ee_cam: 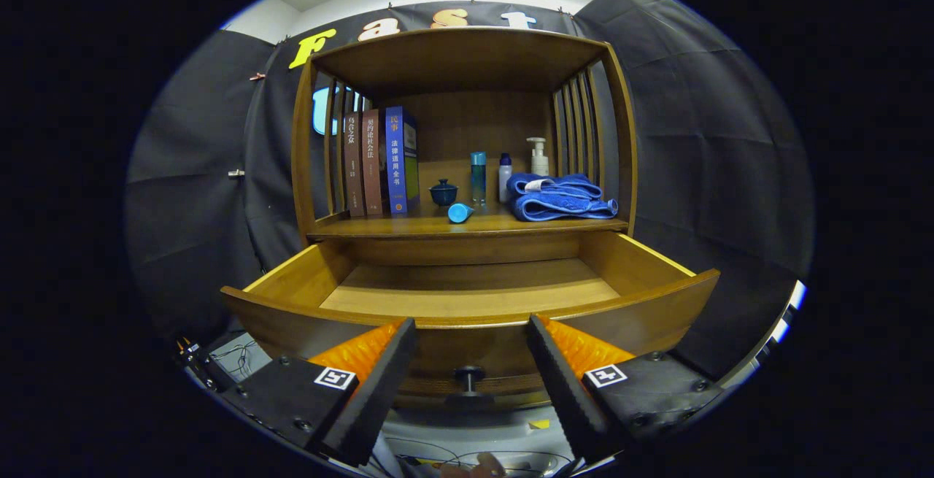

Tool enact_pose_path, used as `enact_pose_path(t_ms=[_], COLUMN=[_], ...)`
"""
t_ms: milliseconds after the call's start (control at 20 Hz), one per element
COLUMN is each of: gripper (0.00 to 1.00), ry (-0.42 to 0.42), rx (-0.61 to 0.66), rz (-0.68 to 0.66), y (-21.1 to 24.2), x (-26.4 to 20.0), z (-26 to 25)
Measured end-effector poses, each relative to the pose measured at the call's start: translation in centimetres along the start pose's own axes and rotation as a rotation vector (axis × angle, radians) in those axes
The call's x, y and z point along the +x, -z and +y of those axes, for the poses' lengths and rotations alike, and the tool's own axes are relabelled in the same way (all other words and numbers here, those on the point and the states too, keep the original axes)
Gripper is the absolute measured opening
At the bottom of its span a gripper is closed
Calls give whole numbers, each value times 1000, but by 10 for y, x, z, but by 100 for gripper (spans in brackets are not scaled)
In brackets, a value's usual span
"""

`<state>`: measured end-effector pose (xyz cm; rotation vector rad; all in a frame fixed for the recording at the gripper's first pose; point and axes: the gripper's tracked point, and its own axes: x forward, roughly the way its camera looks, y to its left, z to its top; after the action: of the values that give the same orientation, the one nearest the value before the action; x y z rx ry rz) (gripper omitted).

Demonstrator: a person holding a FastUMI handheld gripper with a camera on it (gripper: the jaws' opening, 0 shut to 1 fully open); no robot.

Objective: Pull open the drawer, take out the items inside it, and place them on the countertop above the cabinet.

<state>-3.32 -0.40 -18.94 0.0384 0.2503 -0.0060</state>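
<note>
Wooden drawer (467,295) beyond spread fingers (398,361)

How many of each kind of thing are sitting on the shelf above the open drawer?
Books: 3
Bottles: 3
Lidded cup: 1
Blue thing lying on its side: 1
Folded blue towel: 1
Total: 9
The gripper is open, just before the drawer knob.

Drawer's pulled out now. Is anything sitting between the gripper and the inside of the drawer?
Only the drawer's front panel rises ahead of the open gripper, whose fingers flank the knob. Above that panel nothing visible blocks the way. The visible drawer floor looks bare.
</note>
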Motion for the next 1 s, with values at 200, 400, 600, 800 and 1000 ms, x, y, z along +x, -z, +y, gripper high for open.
enact_pose_path(t_ms=[200, 400, 600, 800, 1000], gripper=[99, 99, 100, 99, 99], ry=[-2, -4, -3, 0, 2], rx=[3, 9, 14, 10, 9], rz=[7, 5, 25, 38, 39], y=[-3, -11, -19, -25, -29], x=[16, 40, 79, 108, 134], z=[1, 1, 0, 2, 4])
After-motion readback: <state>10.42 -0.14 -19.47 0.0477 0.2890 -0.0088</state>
